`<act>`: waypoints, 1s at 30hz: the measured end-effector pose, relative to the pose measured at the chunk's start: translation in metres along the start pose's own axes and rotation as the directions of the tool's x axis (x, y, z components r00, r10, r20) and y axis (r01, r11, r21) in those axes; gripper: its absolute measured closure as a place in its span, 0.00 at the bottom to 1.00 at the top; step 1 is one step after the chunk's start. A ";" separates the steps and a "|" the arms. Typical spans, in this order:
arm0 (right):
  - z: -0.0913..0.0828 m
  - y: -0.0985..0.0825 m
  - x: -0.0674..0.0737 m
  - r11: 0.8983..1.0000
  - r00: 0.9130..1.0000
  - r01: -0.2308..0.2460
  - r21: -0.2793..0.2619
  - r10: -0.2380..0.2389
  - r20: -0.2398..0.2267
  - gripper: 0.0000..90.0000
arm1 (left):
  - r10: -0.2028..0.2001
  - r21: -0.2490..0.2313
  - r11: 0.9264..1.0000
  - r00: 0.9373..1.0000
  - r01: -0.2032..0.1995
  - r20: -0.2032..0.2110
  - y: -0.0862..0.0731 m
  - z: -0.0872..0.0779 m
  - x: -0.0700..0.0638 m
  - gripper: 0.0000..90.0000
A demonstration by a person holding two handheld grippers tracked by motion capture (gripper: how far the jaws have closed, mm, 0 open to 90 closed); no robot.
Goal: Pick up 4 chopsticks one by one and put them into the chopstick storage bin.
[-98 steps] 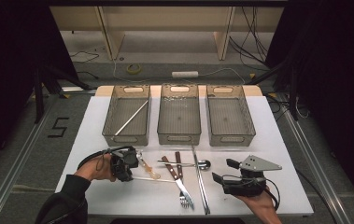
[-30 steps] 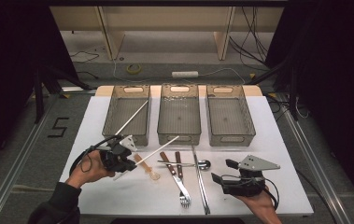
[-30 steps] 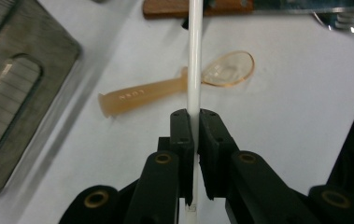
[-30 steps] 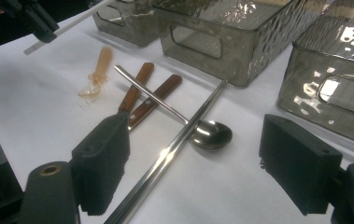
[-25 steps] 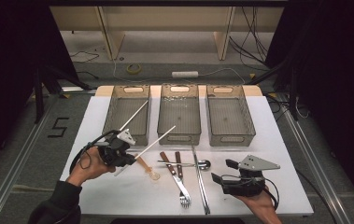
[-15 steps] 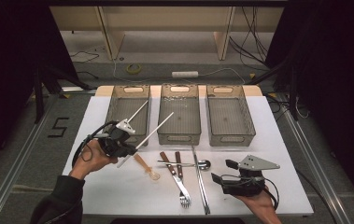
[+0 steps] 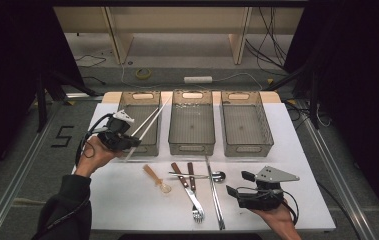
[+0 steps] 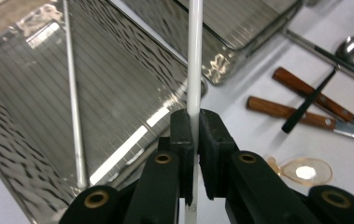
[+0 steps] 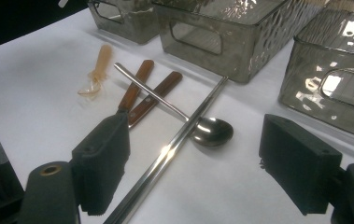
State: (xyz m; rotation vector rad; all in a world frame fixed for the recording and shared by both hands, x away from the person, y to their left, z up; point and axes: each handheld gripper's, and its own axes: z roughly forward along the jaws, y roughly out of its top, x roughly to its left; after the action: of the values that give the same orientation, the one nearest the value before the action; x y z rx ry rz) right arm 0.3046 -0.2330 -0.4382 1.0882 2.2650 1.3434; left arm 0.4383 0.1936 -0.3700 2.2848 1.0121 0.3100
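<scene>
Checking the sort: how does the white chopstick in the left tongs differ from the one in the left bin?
The held chopstick is clamped in the shut left tongs, raised over the left bin. The binned chopstick lies loose inside on its floor. Both are white, thin and straight.

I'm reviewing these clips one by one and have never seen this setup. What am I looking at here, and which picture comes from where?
A person sits at a white table with hand-held tongs in each hand; there is no robot arm. The high view looks down from above. The other two pictures come from cameras riding on each pair of tongs, looking along their black jaws.

The left tongs are shut on a white chopstick, held over the left bin, where another white stick lies. Two more clear bins stand beside it.

The right tongs are open, holding nothing. On the table lie an amber plastic spoon, two wooden-handled pieces, a metal spoon and metal chopsticks.
</scene>
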 end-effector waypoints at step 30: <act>0.000 -0.001 0.000 1.000 1.000 -0.003 -0.001 0.003 -0.010 0.28 | -0.154 -0.060 0.987 0.976 0.146 -0.153 0.021 0.025 0.061 0.94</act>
State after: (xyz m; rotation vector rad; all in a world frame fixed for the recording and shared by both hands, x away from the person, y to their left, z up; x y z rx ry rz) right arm 0.3046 -0.2329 -0.4390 1.0873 2.2704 1.3538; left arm 0.5029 0.2164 -0.3788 2.1525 1.2359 0.4524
